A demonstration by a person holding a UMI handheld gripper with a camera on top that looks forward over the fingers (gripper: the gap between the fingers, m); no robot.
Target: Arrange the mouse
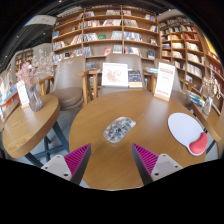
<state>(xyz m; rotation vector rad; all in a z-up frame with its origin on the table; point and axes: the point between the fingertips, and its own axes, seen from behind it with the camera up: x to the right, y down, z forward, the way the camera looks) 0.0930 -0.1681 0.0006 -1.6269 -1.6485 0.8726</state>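
A red mouse (199,143) lies on a white round mouse mat (186,128) at the right side of a round wooden table (110,160). My gripper (111,158) is open and empty, its pink-padded fingers (76,158) spread wide over the near part of the table. The mouse is well to the right of the right finger and a little beyond it. Nothing stands between the fingers.
A small glass dish (119,129) with pale bits sits at the table's middle, just beyond the fingers. A white sign (164,82) stands at the far right edge. A second wooden table (25,125) is at the left, grey chairs (68,82) behind, bookshelves (110,30) beyond.
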